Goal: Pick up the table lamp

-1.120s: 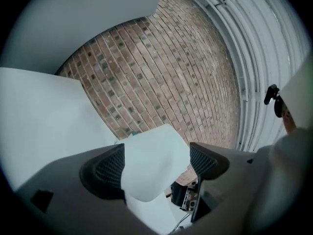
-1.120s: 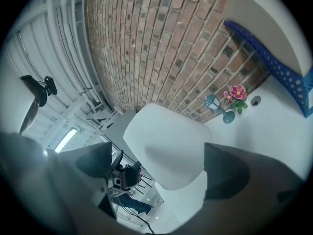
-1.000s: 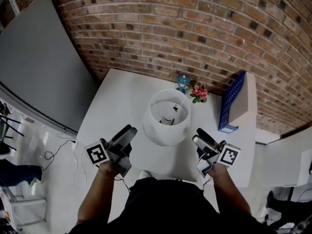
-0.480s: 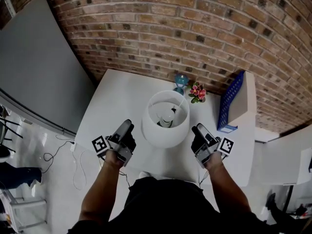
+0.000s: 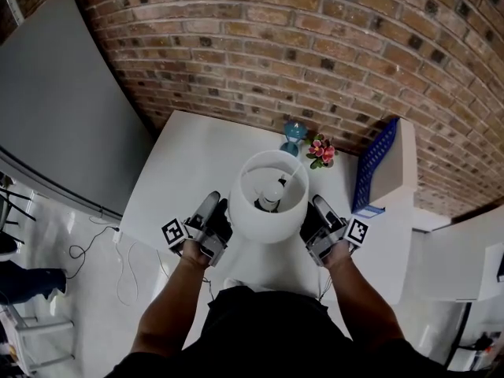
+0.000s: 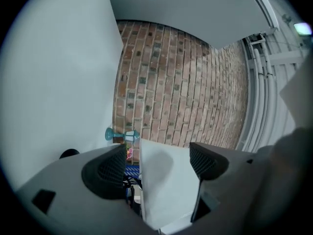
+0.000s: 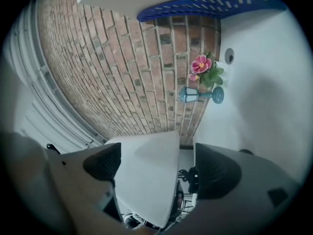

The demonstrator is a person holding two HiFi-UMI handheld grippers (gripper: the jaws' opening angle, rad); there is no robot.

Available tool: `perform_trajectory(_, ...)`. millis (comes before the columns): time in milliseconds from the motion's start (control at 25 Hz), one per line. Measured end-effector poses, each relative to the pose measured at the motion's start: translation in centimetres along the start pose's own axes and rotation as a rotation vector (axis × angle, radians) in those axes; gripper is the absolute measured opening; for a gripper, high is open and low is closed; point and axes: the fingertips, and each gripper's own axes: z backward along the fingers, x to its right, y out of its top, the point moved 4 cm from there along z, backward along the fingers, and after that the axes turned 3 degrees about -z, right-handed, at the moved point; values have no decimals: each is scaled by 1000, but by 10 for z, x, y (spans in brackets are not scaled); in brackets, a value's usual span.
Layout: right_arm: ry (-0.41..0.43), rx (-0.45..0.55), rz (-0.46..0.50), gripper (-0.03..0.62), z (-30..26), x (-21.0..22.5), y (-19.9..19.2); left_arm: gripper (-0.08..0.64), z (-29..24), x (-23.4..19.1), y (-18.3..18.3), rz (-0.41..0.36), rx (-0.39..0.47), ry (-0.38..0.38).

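Observation:
The table lamp (image 5: 268,211) has a white drum shade and stands mid-table, its bulb showing from above. My left gripper (image 5: 214,220) is against the shade's left side and my right gripper (image 5: 313,220) against its right side, both low. In the left gripper view the shade's wall (image 6: 164,190) stands between the jaws of the left gripper (image 6: 156,155), with a gap at one pad. The right gripper view shows the shade (image 7: 146,175) between the right gripper's (image 7: 156,153) closing jaws, one pad still apart.
The white table (image 5: 189,164) meets a brick wall. At its back stand a blue glass goblet (image 5: 294,135) and pink flowers (image 5: 321,150). A blue perforated basket (image 5: 373,164) leans on a white box at right. A grey panel (image 5: 63,101) is at left.
Both grippers have moved forward from the near table edge and in to the shade's two sides, rolling as they came. The shade's wall now lies between each pair of jaws.

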Motion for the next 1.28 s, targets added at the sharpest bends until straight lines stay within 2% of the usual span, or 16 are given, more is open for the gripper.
perform_trajectory(160,19,11,-2,468,-11,2,0,400,-10,-1,-2,-2,-7,-9)
perform_trajectory(400,60,62,-3,465,-20,-1,3,400,-20,3,-4,6,28,-57)
perform_trajectory(560,64,85,-26,440,-23,-1,1,400,-24,9,-7,14,34,-76)
perform_trajectory(920,85,95,-66,442,-27,-1,-1,400,-32,9,-10,26,24,-74)
perform_trajectory(1280,100,79,-141,449,-30,2,-5,400,-38,2,-21,102,-41,-83)
